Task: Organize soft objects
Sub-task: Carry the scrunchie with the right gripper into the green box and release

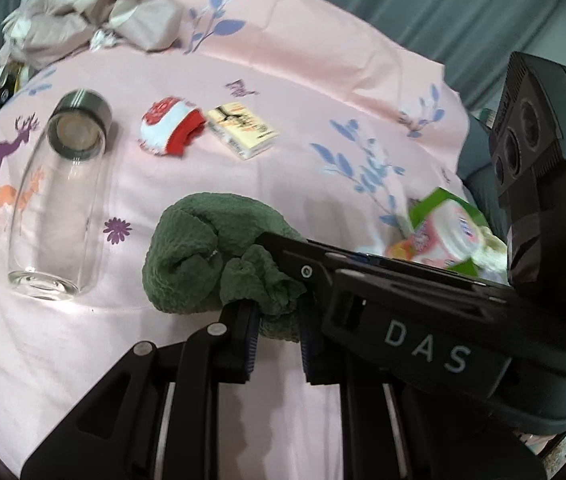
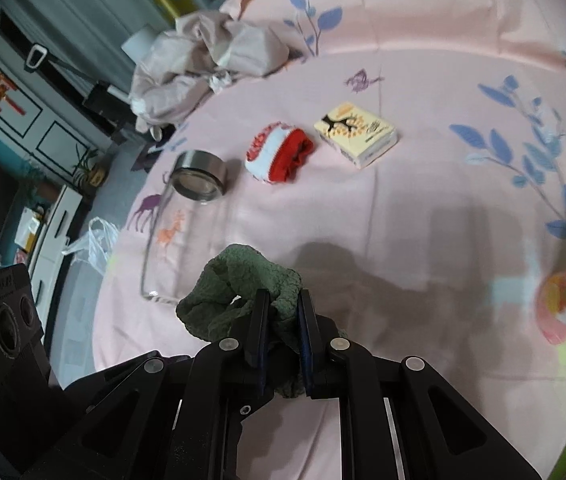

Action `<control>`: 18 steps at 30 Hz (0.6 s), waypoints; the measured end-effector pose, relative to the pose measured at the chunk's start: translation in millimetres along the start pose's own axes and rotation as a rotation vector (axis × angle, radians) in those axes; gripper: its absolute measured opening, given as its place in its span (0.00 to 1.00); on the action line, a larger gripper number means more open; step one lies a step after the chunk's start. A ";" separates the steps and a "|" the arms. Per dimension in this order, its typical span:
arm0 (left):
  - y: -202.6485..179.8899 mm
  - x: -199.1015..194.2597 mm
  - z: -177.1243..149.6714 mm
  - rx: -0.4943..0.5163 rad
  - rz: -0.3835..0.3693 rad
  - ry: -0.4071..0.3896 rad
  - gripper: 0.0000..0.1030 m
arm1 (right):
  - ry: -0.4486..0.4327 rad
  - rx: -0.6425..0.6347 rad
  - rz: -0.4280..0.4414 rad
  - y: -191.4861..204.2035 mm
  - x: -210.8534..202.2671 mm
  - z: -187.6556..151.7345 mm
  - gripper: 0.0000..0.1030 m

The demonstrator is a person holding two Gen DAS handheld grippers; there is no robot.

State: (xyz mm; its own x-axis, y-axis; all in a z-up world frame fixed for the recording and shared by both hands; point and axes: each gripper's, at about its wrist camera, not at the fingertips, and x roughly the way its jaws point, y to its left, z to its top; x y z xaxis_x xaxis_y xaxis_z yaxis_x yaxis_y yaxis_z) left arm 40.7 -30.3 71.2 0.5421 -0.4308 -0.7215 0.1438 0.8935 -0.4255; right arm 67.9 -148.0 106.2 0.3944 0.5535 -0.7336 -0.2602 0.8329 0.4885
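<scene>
Green towel (image 1: 207, 252), a crumpled waffle-textured cloth, lies bunched on the pink printed bedsheet (image 1: 291, 64) near the front of both views. The left claw (image 1: 277, 336) has its two blue-padded fingers drawn close around the towel's lower edge, with a fold of the cloth pinched between them. The right claw (image 2: 285, 332) also grips the same towel (image 2: 239, 292): its fingers are nearly together, and green fabric fills the narrow gap between the pads. In the left wrist view the right claw's black body, marked "DAS", crosses in from the right, and its fingertip reaches into the towel's folds.

Beyond the towel, a clear glass bottle (image 1: 63, 200) with a metal cap lies on its side on the sheet, to the left. Farther back sits a rolled red and white sock (image 1: 171, 126), and just beside it on the right lies a small cream tissue packet (image 1: 241, 130) with a tree print; whether the two touch is hard to tell. At the far edge of the bed a heap of beige clothing (image 1: 95, 8) lies rumpled. To the right, blurred, stands a green and pink printed package (image 1: 447, 232), its details unclear. In the right wrist view a white plastic bag (image 2: 95, 240) shows off the bed's left side.
</scene>
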 end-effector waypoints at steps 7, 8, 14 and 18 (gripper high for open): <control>-35.7 -27.1 -4.6 0.080 -0.034 -0.039 0.13 | -0.107 0.004 -0.011 4.8 -47.5 -14.3 0.15; -41.2 -30.8 -4.9 0.093 -0.039 -0.045 0.13 | -0.121 0.009 -0.011 4.0 -54.6 -16.5 0.15; -71.2 -47.1 -6.6 0.172 -0.063 -0.071 0.13 | -0.207 0.027 -0.023 -0.9 -93.5 -29.1 0.15; -89.5 -53.2 -8.0 0.225 -0.077 -0.087 0.13 | -0.258 0.040 -0.032 -6.5 -113.5 -35.2 0.15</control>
State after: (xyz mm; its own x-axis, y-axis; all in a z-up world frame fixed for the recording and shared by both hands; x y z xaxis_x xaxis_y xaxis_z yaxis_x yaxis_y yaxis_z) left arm -7.7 -88.4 143.3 0.5903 -0.4947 -0.6378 0.3626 0.8685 -0.3381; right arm -6.2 -216.2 169.7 0.6152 0.5037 -0.6065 -0.2111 0.8464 0.4889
